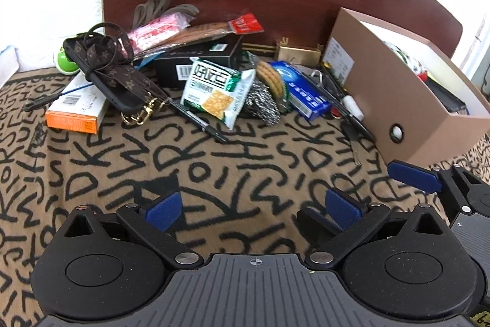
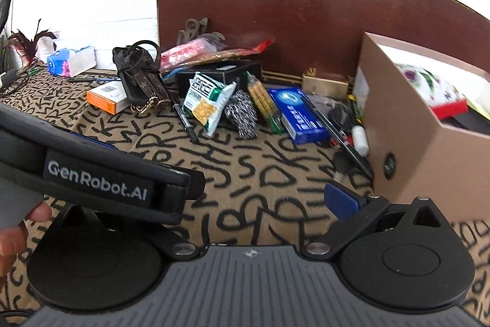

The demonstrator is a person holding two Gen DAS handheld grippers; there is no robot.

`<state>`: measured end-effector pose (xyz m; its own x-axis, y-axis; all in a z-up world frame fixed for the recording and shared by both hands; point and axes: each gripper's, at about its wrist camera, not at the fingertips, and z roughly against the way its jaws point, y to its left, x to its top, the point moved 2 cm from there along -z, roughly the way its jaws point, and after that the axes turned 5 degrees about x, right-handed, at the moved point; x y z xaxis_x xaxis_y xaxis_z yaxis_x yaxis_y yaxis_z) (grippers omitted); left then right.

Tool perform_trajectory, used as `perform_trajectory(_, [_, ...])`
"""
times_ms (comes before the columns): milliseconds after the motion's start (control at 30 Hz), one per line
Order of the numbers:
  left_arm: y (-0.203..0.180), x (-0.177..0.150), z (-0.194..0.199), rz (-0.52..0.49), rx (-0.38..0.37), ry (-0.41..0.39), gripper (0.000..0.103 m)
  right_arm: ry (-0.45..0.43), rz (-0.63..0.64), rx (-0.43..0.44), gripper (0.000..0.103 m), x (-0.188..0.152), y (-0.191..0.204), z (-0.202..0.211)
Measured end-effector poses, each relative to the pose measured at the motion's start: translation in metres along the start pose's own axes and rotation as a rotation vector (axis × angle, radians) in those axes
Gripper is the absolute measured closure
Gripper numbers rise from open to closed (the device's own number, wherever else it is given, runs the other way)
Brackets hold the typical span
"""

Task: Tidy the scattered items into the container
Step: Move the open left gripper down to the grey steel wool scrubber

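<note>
Jaws apart — one box (image 1: 407,100), two pens (image 1: 199,120)

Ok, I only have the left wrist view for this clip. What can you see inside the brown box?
Observer: In the right wrist view, a white floral-print item lies on top in the brown box, with a red-edged thing beside it.
Operator: Is there anything beyond the orange box that I'm missing?
Observer: Yes, a blue and white tissue pack lies by the wall at the far edge.
Operator: And the right gripper?
Observer: Only one of its blue fingers shows. The left gripper crosses in front and hides the other, and a hand grips its handle.
</note>
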<state>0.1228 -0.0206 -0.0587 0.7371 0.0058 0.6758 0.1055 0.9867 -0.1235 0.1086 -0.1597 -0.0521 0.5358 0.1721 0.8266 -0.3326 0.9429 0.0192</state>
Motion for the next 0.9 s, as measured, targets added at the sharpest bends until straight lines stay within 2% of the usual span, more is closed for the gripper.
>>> perform_trajectory(200, [0.021, 0.017, -0.02, 0.072, -0.003, 0.018, 0.0, -0.007, 0.024, 0.016, 0.006, 0.011, 0.0, -0.025])
perform_trajectory(333, [0.021, 0.03, -0.031, 0.062, -0.007, -0.003, 0.001, -0.008, 0.048, 0.01, 0.013, 0.018, -0.002, -0.042])
perform_trajectory(467, [0.017, 0.043, -0.045, 0.04, -0.03, -0.002, 0.007, 0.002, 0.052, 0.015, 0.021, 0.023, -0.005, -0.057])
perform_trajectory(633, [0.009, 0.051, -0.061, 0.03, -0.07, 0.011, 0.013, 0.016, 0.057, 0.012, 0.039, 0.028, -0.011, -0.074])
perform_trajectory(867, [0.004, 0.061, -0.081, 0.041, -0.134, 0.047, 0.026, 0.017, 0.07, 0.004, 0.059, 0.032, -0.017, -0.093])
perform_trajectory(900, [0.004, 0.062, -0.082, 0.043, -0.142, 0.05, 0.026, 0.015, 0.074, 0.005, 0.064, 0.033, -0.016, -0.095])
